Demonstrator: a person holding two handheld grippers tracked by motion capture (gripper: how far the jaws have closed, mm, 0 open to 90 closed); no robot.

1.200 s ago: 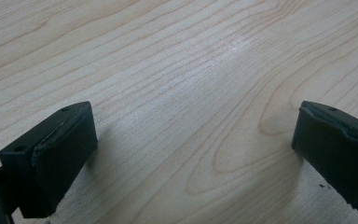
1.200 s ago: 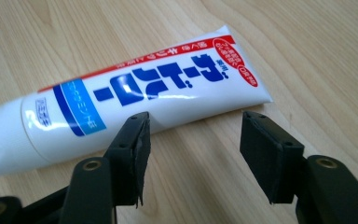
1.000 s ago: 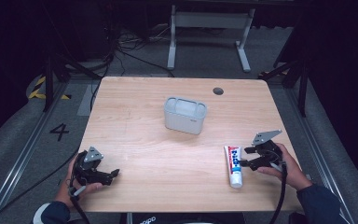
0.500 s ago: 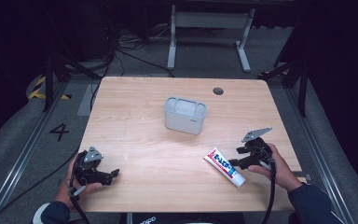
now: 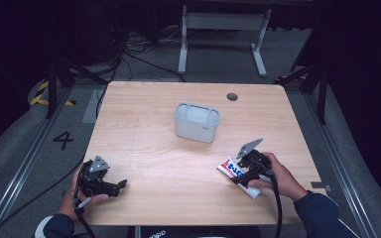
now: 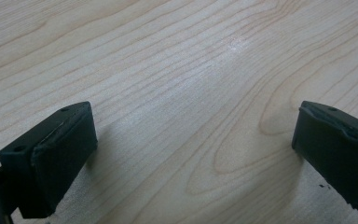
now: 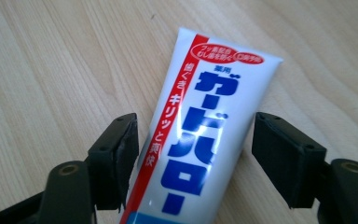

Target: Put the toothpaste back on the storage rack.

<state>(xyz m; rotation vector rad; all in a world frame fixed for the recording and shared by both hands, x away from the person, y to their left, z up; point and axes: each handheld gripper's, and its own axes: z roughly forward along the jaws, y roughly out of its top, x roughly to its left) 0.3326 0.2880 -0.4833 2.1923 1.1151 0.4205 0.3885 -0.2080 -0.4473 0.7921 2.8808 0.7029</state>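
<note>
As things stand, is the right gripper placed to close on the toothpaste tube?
Probably yes. The right gripper has one jaw on each side of the toothpaste tube, which lies flat on the table. The left pad looks almost on it; a gap remains at the right.

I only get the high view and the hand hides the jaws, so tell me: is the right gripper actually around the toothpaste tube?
Observer: Yes. In the right gripper view the right gripper straddles the toothpaste tube, which lies flat on the table. Its jaws have just been opening.
Operator: Are both pads pressing it?
Observer: No. Bare wood shows between the tube and the pad on that view's right.
Operator: And the left gripper?
Observer: The left gripper is open, with nothing but table between its jaws.
</note>
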